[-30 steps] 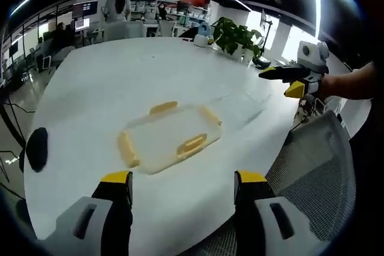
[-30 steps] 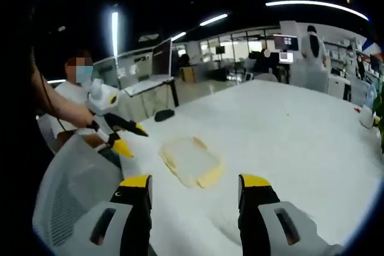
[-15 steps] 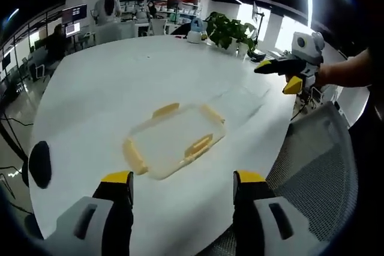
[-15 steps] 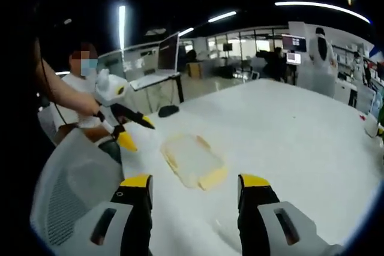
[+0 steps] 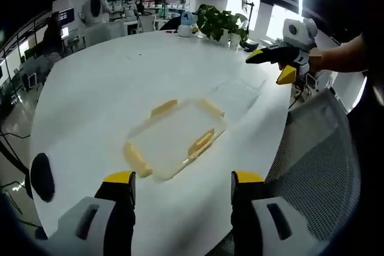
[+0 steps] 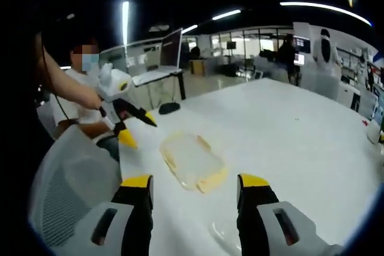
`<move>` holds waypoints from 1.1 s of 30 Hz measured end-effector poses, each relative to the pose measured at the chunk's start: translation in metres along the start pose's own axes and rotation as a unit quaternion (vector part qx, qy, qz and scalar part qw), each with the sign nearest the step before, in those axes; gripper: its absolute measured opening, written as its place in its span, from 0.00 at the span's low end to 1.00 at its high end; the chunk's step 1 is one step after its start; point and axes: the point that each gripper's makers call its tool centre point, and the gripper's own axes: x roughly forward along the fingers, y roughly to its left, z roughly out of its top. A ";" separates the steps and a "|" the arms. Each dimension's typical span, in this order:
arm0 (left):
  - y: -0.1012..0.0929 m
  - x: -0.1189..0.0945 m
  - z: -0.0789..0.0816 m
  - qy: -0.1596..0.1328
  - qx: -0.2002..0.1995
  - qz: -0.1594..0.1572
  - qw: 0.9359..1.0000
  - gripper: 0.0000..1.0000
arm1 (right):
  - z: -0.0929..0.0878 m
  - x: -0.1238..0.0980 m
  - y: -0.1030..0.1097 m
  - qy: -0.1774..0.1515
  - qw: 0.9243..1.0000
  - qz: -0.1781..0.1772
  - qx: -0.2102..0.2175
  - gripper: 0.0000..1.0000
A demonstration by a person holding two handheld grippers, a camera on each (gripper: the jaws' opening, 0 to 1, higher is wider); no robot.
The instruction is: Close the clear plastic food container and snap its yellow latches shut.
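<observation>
Open office, ceiling light strips (image 6: pixel 315 5), desks beyond.

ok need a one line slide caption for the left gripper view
Open left gripper above a clear container with yellow latches on a white table.

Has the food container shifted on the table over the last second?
No. The container keeps its place near the table edge, by the mesh chair; just the cameras drifted.

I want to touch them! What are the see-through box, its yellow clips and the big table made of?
The food container looks like clear, slightly cloudy plastic, since the table shows through it. Its yellow latches look like solid, smooth plastic. The table is white and fairly matte; it could be laminate or painted wood, I can't tell.
</observation>
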 end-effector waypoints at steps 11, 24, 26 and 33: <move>0.006 0.002 -0.004 0.016 0.024 -0.007 1.000 0.64 | -0.003 0.007 -0.002 0.014 1.000 0.008 -0.009 0.55; 0.016 0.006 -0.009 0.043 0.059 -0.029 0.997 0.64 | -0.005 0.024 -0.005 0.042 0.998 0.026 -0.038 0.55; 0.018 0.007 -0.010 0.048 0.065 -0.031 0.996 0.64 | -0.005 0.027 -0.005 0.047 0.997 0.030 -0.045 0.55; 0.021 0.011 -0.011 0.061 0.084 -0.041 0.994 0.63 | -0.002 0.035 -0.007 0.055 0.996 0.037 -0.053 0.55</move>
